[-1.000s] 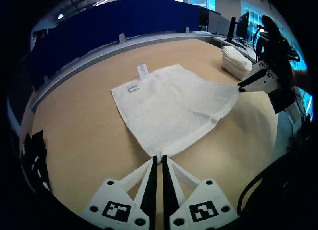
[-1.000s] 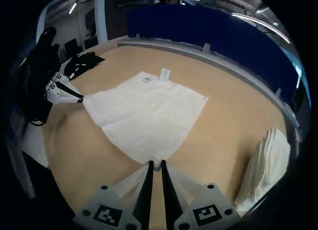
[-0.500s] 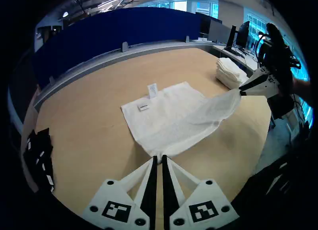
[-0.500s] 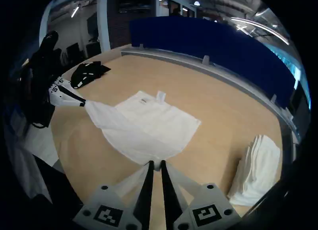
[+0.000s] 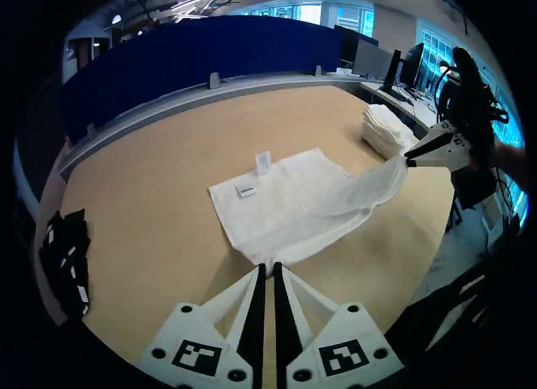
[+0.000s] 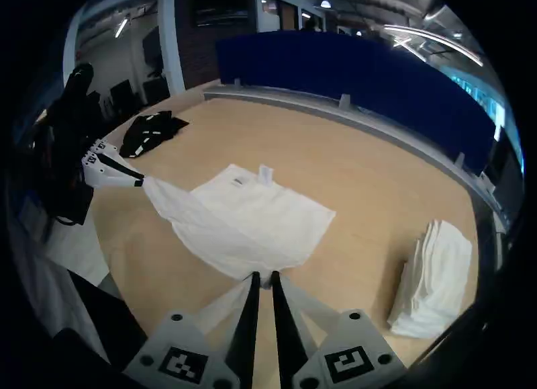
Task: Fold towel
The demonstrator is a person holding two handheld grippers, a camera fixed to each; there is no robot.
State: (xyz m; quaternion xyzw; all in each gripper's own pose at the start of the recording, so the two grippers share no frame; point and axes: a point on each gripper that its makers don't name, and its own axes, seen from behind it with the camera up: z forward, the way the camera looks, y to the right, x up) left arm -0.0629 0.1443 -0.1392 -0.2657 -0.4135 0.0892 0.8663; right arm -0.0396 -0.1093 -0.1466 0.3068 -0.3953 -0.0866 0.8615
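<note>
Here, the white towel [image 5: 288, 204] lies partly spread on the middle of the wooden table [image 5: 154, 174], its label corner flat on the surface. The left gripper [image 5: 269, 265] has its fingers drawn together and clamped on the towel's near corner, just above the table. The right gripper [image 5: 406, 162], seen in the left gripper view, pinches the neighbouring corner between closed fingers and holds it clear of the table, so that the cloth hangs in a slack band from the grip down to the flat part. In the right gripper view, its own fingers [image 6: 250, 301] meet on that corner. A stack of folded towels [image 5: 386, 127] sits at one edge of the table, a black cloth [image 5: 64, 261] at the opposite edge, and a blue partition [image 5: 201, 53] runs along the table's far side.
</note>
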